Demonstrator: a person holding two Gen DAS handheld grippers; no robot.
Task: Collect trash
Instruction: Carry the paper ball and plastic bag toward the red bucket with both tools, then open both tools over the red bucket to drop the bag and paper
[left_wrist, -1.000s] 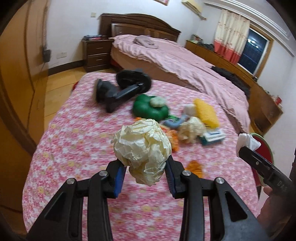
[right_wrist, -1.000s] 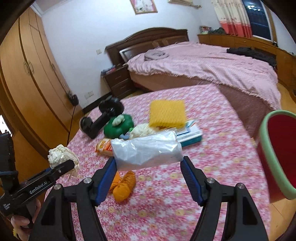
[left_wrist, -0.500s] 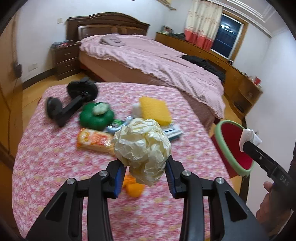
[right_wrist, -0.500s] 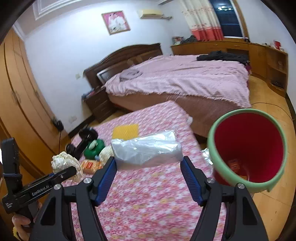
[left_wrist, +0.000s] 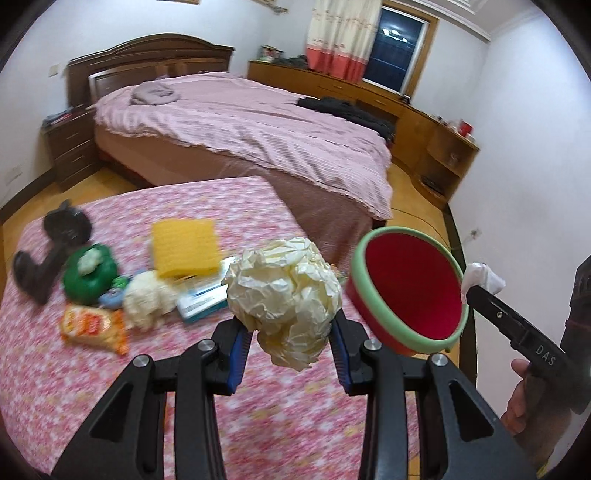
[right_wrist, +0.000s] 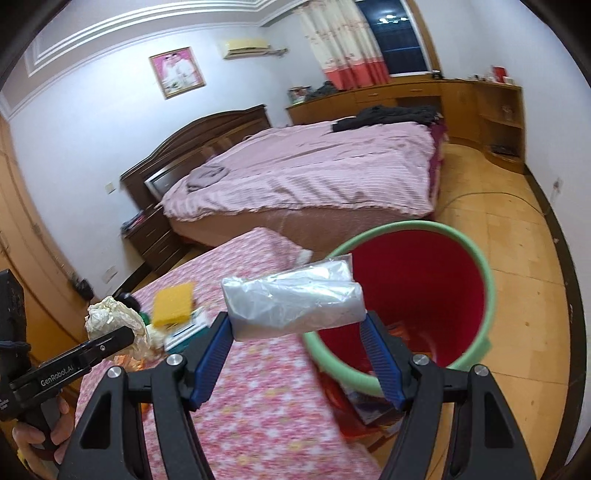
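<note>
My left gripper is shut on a crumpled cream paper ball and holds it above the flowered table, left of a red bin with a green rim. My right gripper is shut on a clear plastic packet and holds it over the near rim of the same bin, which stands on the floor beside the table. Some wrappers lie inside the bin. The paper ball also shows in the right wrist view.
On the table lie a yellow sponge, a green toy, a black dumbbell, an orange snack bag, a cream wad and a teal box. A pink bed stands behind.
Both grippers have swung right, away from the table's items and toward the red bin. The right gripper's packet now hangs over the bin's rim. Both grips are unchanged.
</note>
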